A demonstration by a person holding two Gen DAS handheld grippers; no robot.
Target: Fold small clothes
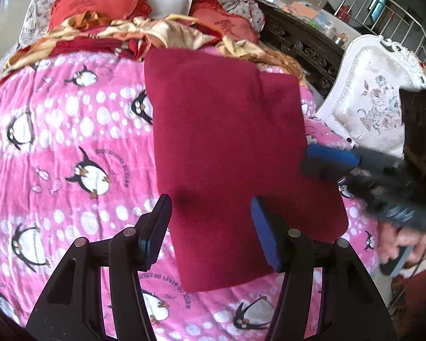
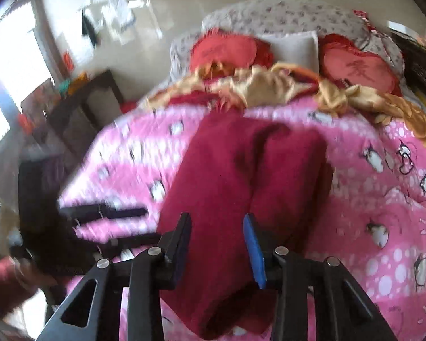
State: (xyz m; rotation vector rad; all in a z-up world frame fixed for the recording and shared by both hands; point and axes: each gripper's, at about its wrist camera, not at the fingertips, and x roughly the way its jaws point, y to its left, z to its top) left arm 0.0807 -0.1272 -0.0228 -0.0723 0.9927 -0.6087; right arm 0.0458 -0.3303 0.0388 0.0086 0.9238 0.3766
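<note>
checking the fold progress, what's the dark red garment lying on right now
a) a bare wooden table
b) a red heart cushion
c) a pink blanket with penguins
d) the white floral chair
c: the dark red garment lies folded and flat on the pink penguin blanket, apart from the white floral chair and the heart cushions at the bed's head.

Bright daylight; right view motion-blurred, edges fisheye-warped.

Motion blurs the right claw (image 1: 321, 162) at the red cloth (image 1: 235, 130), so its grip is unclear.
</note>
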